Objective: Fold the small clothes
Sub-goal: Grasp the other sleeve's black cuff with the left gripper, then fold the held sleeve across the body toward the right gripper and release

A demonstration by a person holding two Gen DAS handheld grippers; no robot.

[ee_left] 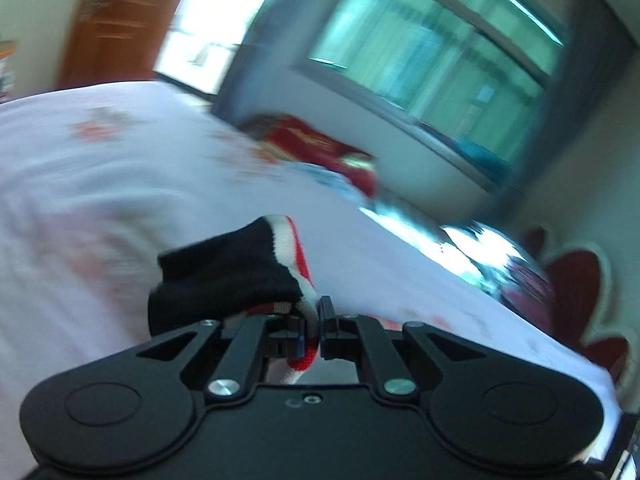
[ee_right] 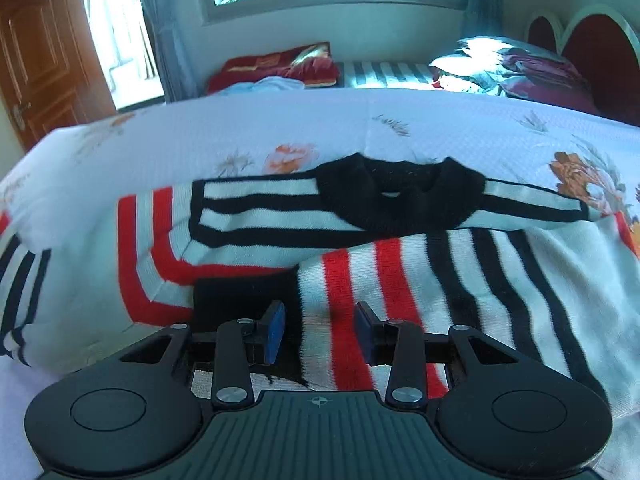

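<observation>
A small knitted sweater with red, white and black stripes and a black collar lies on the bed. One sleeve is folded across its lower front. My right gripper hovers open just over that folded sleeve, with its blue pads apart and nothing pinched. In the blurred left wrist view my left gripper is shut on the sweater cuff, a black end with a red and white edge. The cuff is lifted above the bedspread.
The floral white bedspread covers the whole bed. A red blanket and a pile of pillows and bedding lie at the far side under the window. A wooden door stands at the left and a red headboard at the right.
</observation>
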